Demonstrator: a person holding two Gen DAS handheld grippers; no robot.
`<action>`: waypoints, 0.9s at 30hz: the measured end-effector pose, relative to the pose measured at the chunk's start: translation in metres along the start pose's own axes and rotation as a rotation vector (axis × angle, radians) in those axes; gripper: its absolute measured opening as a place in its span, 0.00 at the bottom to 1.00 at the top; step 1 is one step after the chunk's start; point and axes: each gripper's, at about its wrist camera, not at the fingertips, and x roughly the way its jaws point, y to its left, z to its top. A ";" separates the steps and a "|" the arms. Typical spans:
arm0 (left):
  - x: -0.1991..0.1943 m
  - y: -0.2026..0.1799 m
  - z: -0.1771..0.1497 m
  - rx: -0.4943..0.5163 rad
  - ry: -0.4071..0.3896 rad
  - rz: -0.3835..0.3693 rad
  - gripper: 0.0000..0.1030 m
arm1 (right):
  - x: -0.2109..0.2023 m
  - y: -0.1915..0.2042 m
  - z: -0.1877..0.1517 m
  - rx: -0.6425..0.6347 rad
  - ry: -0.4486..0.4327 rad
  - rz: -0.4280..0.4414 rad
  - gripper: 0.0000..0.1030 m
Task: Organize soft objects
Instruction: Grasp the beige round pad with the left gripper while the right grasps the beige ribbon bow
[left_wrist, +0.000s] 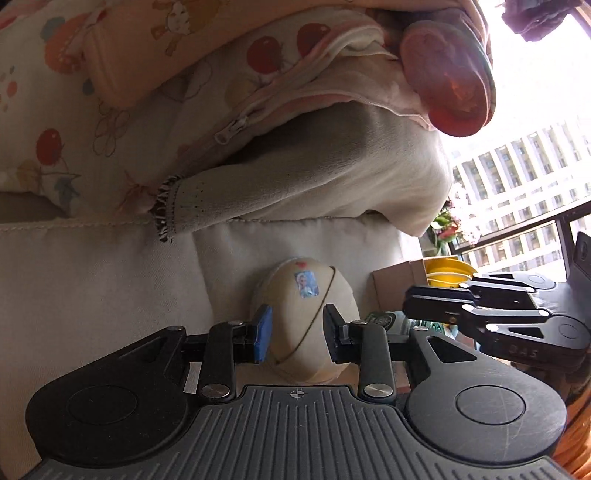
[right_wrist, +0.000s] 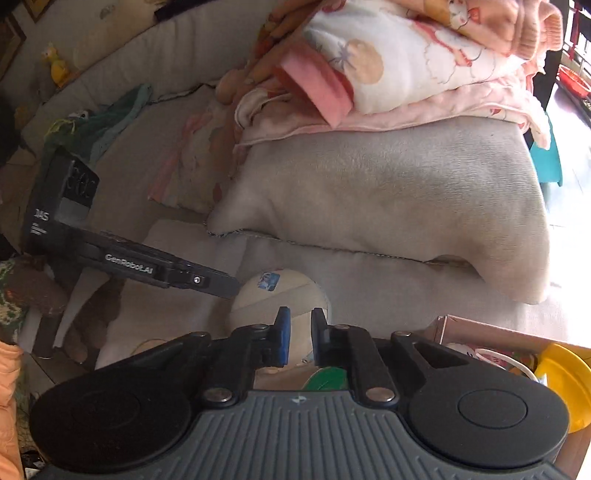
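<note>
Left gripper (left_wrist: 297, 334) is spread wide, its blue-padded jaws on either side of the cream egg-shaped soft ball (left_wrist: 308, 317) with a small blue cartoon sticker, contact unclear, while the right gripper (right_wrist: 297, 338) hovers just over that ball, jaws a narrow gap apart and holding nothing. The ball sits against the pale grey sofa front (right_wrist: 388, 291), below a beige plush cushion (right_wrist: 388, 195) stacked with pink printed blankets (right_wrist: 406, 66). Beside it, an open brown cardboard box (right_wrist: 491, 328) holds a yellow plastic item (right_wrist: 565, 376); "GenRobot.AI" reads on the left gripper's side.
</note>
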 end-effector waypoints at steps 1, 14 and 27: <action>0.005 0.007 0.000 -0.006 0.007 -0.015 0.32 | 0.013 0.002 0.003 -0.004 0.027 -0.017 0.11; 0.017 0.036 0.009 -0.023 0.025 -0.126 0.41 | 0.050 -0.010 0.003 0.046 0.107 -0.024 0.10; 0.046 0.021 0.016 -0.029 0.044 -0.163 0.74 | 0.054 0.000 0.007 0.022 0.146 -0.001 0.11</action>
